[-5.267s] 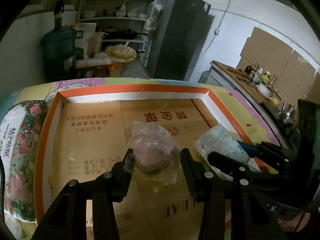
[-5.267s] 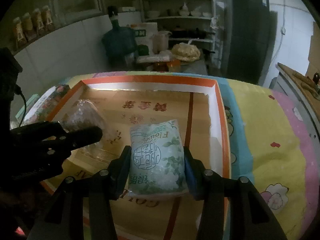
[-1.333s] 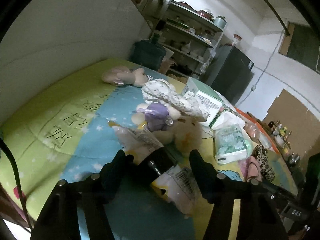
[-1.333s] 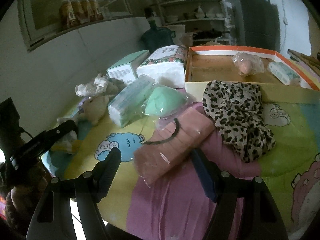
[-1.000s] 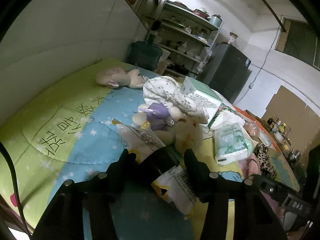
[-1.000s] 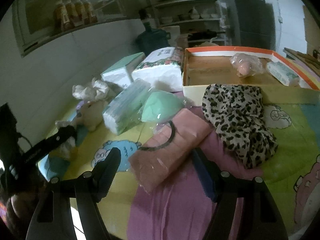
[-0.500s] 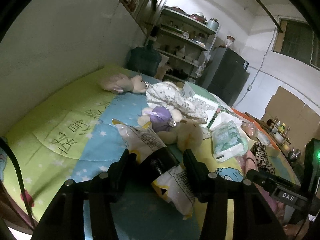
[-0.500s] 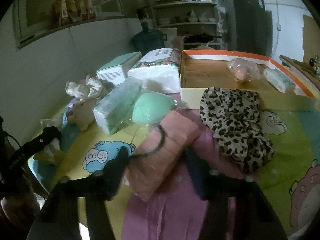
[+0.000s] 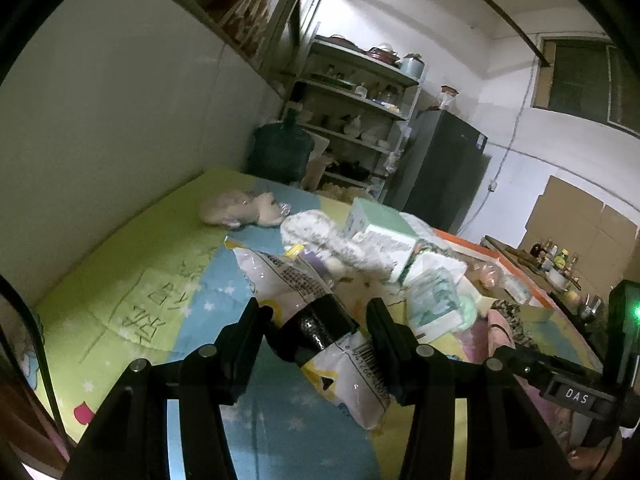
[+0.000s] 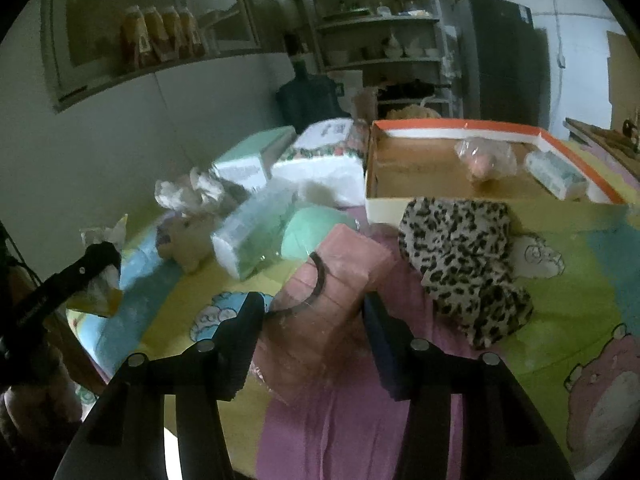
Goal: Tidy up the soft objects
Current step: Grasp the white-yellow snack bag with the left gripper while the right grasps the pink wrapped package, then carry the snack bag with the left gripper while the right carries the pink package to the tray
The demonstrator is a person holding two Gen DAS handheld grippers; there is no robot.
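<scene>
holding two items at once: our left gripper (image 9: pixel 318 320) is clenched on a white snack bag (image 9: pixel 308 300) across its dark middle band, the bag lifted clear of the blue-and-green bedsheet (image 9: pixel 152 280); our right gripper (image 10: pixel 312 312) has its jaws closing around a pink wrapped pack (image 10: pixel 332 280) with a dark hair tie (image 10: pixel 316 280) lying on it, and the pads seem to be just meeting the wrapper. destination, as we judge it: the orange-rimmed cardboard box (image 10: pixel 452 126), which already contains a bagged pink item (image 10: pixel 484 160) and a small tissue pack (image 10: pixel 554 174). not yet sorted: leopard-print cloth (image 10: pixel 460 248) just beside the pink pack, a green tissue pack (image 10: pixel 256 228), a mint pouch (image 10: pixel 312 228), a plush toy (image 10: pixel 188 240). handling notes: we would let the right jaws seat squarely on the pack's long sides before lifting, since the slick film may slip; we would raise it straight, free of the cloth, keep the hair tie from sliding off, and carry the bag level so its loose ends do not snag the pile.
</scene>
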